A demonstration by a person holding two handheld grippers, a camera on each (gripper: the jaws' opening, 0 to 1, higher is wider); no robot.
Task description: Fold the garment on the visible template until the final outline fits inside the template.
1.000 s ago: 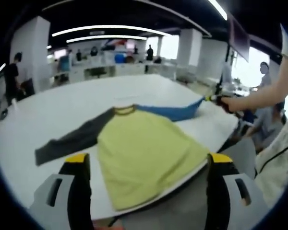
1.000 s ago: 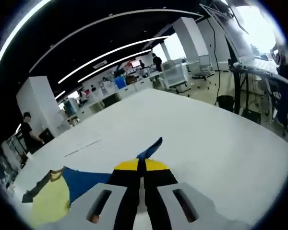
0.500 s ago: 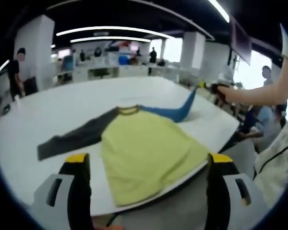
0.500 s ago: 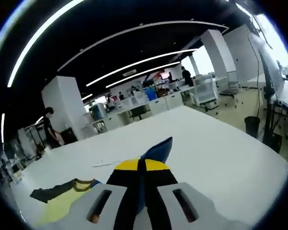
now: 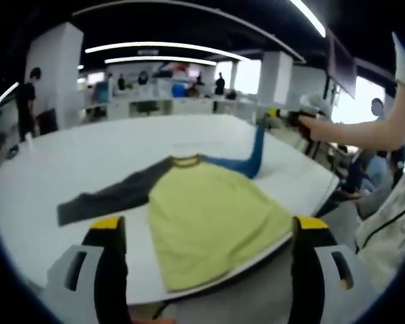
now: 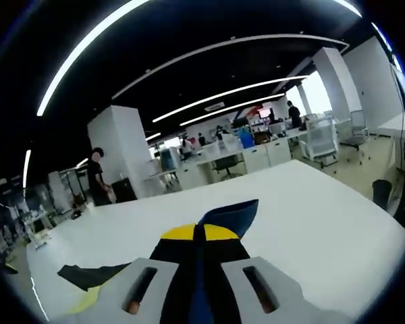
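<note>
Since the earlier frames, the blue right sleeve [image 5: 251, 156] of the garment has risen from lying flat on the table to standing nearly upright, pulled up at its cuff by the right gripper [image 5: 298, 121], which is seen at the right of the left gripper view with the person's forearm [image 5: 364, 132] behind it. In the right gripper view the camera has tilted upward, so more ceiling and less tabletop now show.

Right gripper [image 6: 198, 233]: yellow-tipped black jaws closed together, pinching the blue sleeve cuff [image 6: 228, 214], which protrudes beyond the tips as a folded point. A strip of blue fabric runs down between the jaws.

Left gripper [image 5: 206, 229]: jaws spread wide, one at each lower side of its view, holding nothing. It hovers off the near edge of the table, apart from the garment.

The long-sleeved shirt with pale yellow-green body [image 5: 212, 219] lies flat on the large white table [image 5: 74, 152], hem near the table's close edge, collar [image 5: 185, 160] pointing away. Its dark grey left sleeve [image 5: 108, 196] lies stretched out flat on the tabletop to the left. In the right gripper view, the grey sleeve [image 6: 88, 275] and a sliver of yellow-green fabric show at lower left.

No template outline can be made out on the tabletop.

Background: open office with white columns, desks, ceiling light strips [image 6: 223, 92], and a standing person [image 6: 96, 177].
</note>
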